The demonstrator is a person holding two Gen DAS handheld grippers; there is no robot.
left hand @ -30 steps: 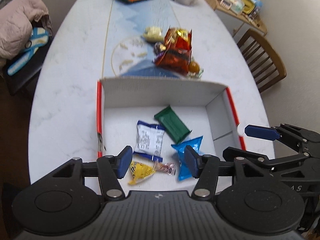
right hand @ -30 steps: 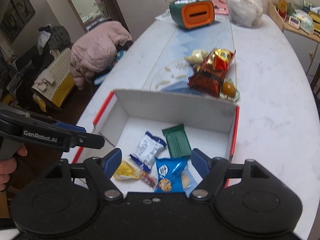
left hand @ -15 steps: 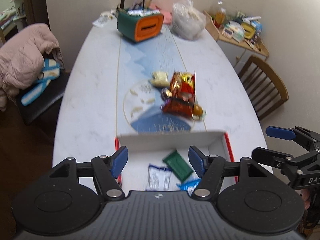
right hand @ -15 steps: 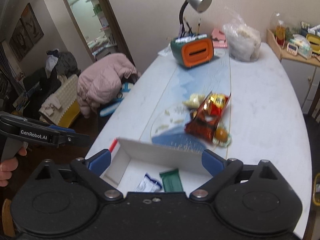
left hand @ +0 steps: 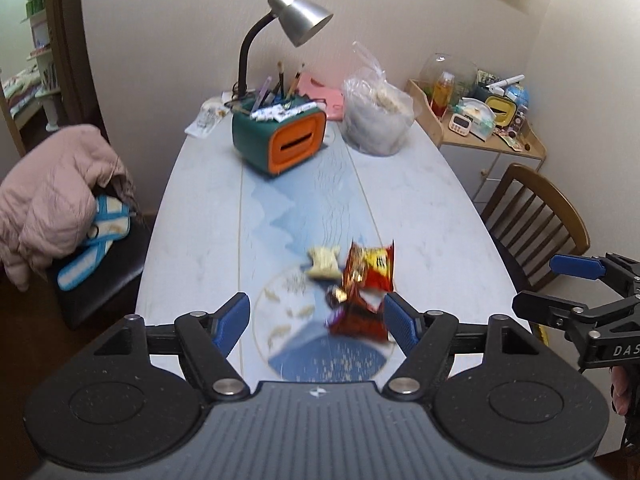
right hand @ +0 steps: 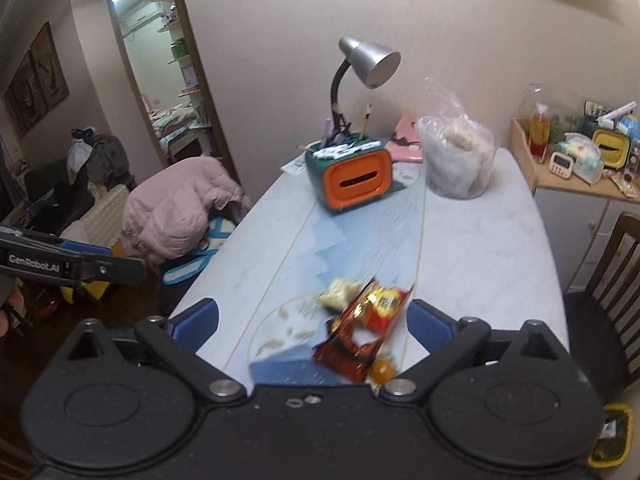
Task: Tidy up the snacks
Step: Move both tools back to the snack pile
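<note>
Left wrist: both grippers' fingers [left hand: 234, 322] spread, empty; blurred, seemingly red snack bag [left hand: 366, 292] on table [left hand: 200, 220].

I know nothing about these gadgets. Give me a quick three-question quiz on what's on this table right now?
1. True or false: the left hand-held gripper is clamped on the red snack bag.
2. Which sits nearest the wall? A) red snack bag B) green and orange pen holder C) pale snack packet
3. Fill in: the pale snack packet lies just ___ of the red snack bag in the left wrist view.

Key: 1 false, both grippers stand open and empty, their jaws just opened wider. 2 B. 3 left.
</note>
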